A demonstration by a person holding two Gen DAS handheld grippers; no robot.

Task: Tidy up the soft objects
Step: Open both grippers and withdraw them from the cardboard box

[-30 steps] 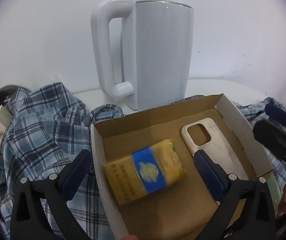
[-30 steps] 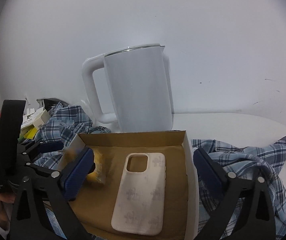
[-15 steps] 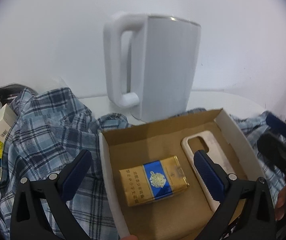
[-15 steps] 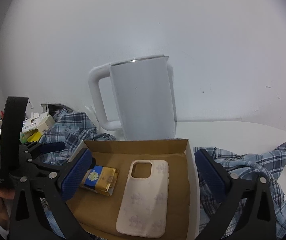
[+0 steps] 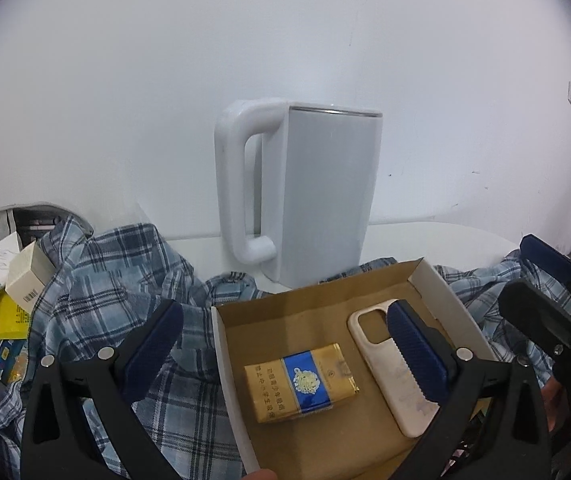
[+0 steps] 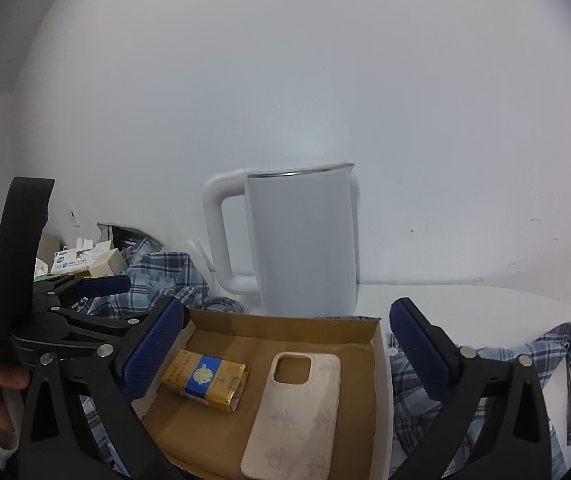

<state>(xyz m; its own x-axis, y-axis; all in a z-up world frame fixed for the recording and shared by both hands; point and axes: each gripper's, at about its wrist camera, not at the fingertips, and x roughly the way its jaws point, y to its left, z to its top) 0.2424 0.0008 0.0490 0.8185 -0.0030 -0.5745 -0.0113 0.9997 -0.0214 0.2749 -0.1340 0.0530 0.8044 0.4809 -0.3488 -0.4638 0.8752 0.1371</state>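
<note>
A shallow cardboard box [image 5: 221, 364] [image 6: 377, 364] lies on a blue plaid shirt [image 5: 97, 300] [image 6: 497, 364]. Inside lie a gold and blue soft pack [image 5: 299, 382] [image 6: 205, 378] and a cream phone case [image 5: 385, 376] [image 6: 297, 404]. My left gripper [image 5: 285, 344] is open and empty, raised above the box; it also shows at the left of the right wrist view [image 6: 85, 296]. My right gripper [image 6: 285, 344] is open and empty above the box; it shows at the right edge of the left wrist view [image 5: 545, 300].
A tall white kettle [image 5: 309, 196] [image 6: 297, 240] stands behind the box against the white wall. Small cartons and packets [image 5: 1, 300] [image 6: 85, 260] are piled at the left. The white tabletop [image 6: 465, 300] shows at the back right.
The gold and blue pack dropped from between my left fingers into the box and now lies flat. Both grippers have pulled back and up from the box.
</note>
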